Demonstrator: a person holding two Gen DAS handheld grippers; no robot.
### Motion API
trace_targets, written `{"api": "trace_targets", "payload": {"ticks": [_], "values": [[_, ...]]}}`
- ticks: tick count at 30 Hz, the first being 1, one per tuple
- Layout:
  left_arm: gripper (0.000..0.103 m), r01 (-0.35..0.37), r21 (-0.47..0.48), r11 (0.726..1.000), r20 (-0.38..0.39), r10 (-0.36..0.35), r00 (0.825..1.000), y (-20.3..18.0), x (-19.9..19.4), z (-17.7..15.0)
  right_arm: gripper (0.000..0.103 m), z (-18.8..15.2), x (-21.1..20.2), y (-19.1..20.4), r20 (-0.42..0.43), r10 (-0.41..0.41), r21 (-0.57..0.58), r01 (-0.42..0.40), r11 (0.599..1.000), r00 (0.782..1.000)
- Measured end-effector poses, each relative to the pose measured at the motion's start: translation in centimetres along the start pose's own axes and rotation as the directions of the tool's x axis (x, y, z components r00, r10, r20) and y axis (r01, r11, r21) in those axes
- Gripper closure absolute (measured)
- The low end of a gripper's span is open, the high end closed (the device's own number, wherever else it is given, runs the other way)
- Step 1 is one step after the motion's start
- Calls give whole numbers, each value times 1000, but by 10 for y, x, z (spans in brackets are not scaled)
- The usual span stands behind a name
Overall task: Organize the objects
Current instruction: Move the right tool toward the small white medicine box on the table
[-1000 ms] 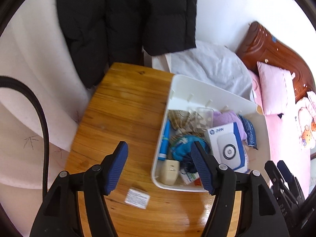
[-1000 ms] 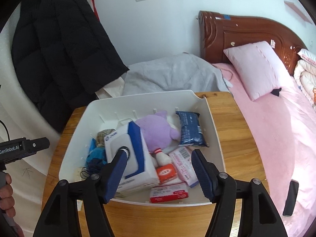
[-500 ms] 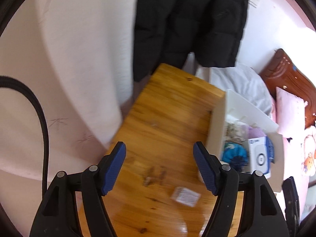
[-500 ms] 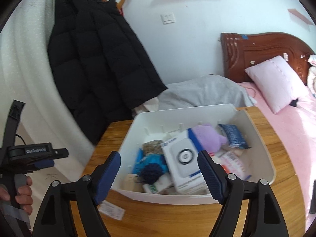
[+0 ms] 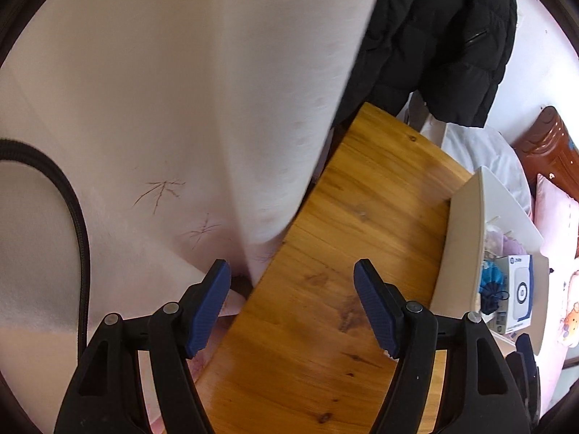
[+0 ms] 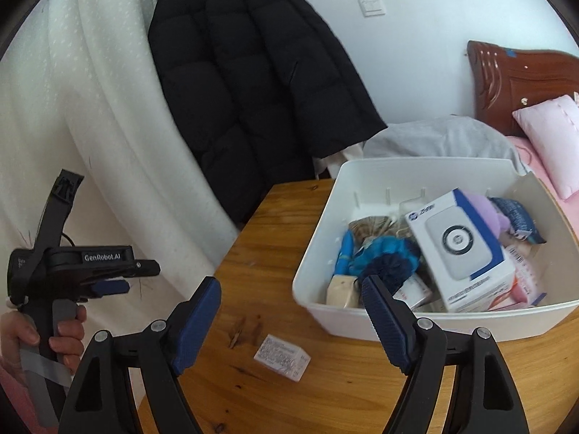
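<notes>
A white bin (image 6: 365,171) stands on the wooden table (image 6: 275,238), filled with several items: a white and blue box (image 6: 459,242), a blue pompom (image 6: 383,256), a purple plush (image 6: 481,206). A small white packet (image 6: 282,357) lies on the table in front of the bin, between the fingers of my open, empty right gripper (image 6: 291,313). My left gripper (image 5: 292,300) is open and empty over the table's left edge (image 5: 275,264); it also shows in the right wrist view (image 6: 108,278), held off to the left. The bin (image 5: 466,238) is at the right of the left wrist view.
A black coat (image 6: 253,83) hangs on the wall behind the table. White curtain (image 5: 181,108) hangs at the table's left. A bed with a pink pillow (image 6: 553,133) and a wooden headboard (image 6: 521,72) lies to the right. Grey cloth (image 6: 441,137) lies behind the bin.
Both grippers swung left. The left one moved off the bin toward the table's left edge. The right one now faces the packet instead of the bin's middle.
</notes>
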State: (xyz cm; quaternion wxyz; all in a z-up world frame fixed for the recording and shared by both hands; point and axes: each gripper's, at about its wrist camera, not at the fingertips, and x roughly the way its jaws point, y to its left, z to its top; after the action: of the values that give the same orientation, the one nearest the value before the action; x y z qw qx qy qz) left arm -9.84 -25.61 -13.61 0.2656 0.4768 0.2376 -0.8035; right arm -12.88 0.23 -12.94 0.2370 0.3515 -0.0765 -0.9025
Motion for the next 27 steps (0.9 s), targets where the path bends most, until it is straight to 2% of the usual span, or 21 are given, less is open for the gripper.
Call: {"api": "trace_targets", "payload": {"ticks": [9, 17, 27], "values": [[29, -10, -3, 1000, -43, 10, 999, 14, 19, -1, 22, -22, 35, 9, -116, -23, -15, 21, 1000, 993], [29, -10, -4, 1000, -82, 10, 997, 20, 34, 2, 22, -43, 66, 17, -229, -88, -87, 70, 994, 969], [29, -25, 30, 999, -120, 29, 992, 24, 44, 5, 22, -56, 87, 27, -267, -143, -161, 102, 982, 953]]}}
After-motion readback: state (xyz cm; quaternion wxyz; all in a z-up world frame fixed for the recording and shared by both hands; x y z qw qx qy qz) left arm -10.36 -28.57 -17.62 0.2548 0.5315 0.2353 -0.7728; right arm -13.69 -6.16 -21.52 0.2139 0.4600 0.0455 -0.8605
